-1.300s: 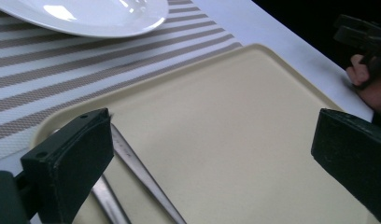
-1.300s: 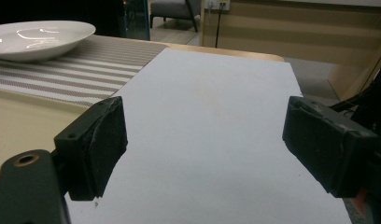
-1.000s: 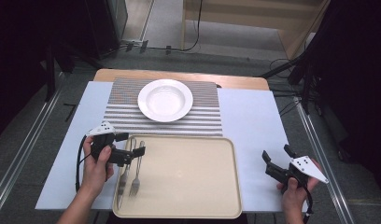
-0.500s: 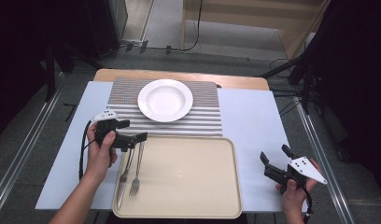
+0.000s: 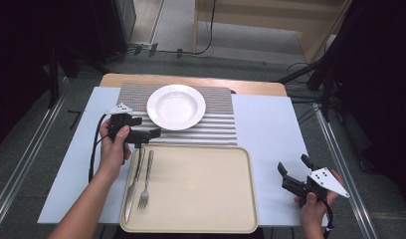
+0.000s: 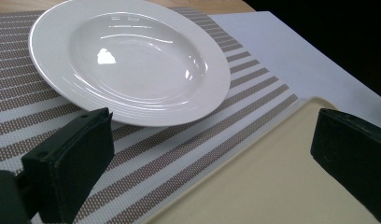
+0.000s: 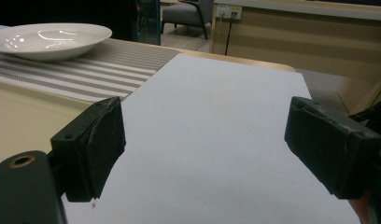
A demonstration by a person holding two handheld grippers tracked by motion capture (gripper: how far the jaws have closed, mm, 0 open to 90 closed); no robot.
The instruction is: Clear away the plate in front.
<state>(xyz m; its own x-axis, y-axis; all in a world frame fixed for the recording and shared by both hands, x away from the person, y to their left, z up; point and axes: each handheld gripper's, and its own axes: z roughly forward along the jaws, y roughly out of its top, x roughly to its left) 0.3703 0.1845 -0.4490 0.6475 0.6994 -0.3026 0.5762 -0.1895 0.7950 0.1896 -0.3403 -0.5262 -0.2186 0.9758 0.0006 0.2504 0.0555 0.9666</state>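
A white deep plate (image 5: 176,107) (image 6: 128,56) (image 7: 48,39) rests on a striped placemat (image 5: 216,124) (image 6: 202,140). Nearer lies a beige tray (image 5: 201,194) (image 6: 272,182) with a knife (image 5: 133,181) and a fork (image 5: 146,181) side by side at its left edge. My left gripper (image 5: 150,130) (image 6: 212,128) hovers open over the placemat's near edge, just left of the plate and beyond the cutlery handles, jaws pointing right with nothing between them. My right gripper (image 5: 293,169) (image 7: 205,121) is open and empty over the white cover, to the right of the tray.
A white cover (image 5: 270,129) (image 7: 226,140) spreads over the table under the placemat and tray. The wooden table edge (image 5: 191,82) shows at the far side. Cables and dark furniture stand on the floor beyond.
My left gripper has moved away from the cutlery handles, farther and to the right, toward the plate. Knife and fork stay on the tray. The right gripper has barely shifted.
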